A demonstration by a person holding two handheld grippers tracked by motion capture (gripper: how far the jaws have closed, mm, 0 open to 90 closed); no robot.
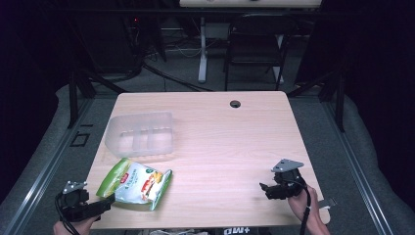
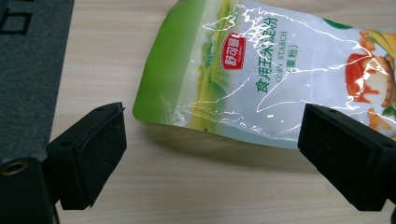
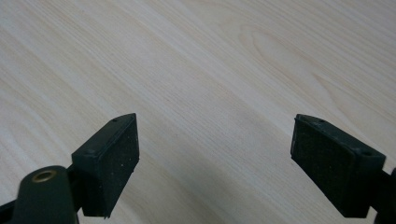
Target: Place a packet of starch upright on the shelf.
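Holding left gripper (image 1: 108, 200) wide open just short of the corn starch pouch (image 1: 136, 183), which lies on the tabletop (image 1: 230, 147) beside the clear tray (image 1: 141, 137); my right gripper (image 1: 264, 189), open, sits well apart from the pouch.

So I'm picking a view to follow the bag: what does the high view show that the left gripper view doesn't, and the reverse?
High view alone: the clear bin beyond the bag, the right gripper open over bare table, and a chair. Left gripper view alone: the bag's CORN STARCH print. Both: the bag flat on the table, the left gripper open just short of it.
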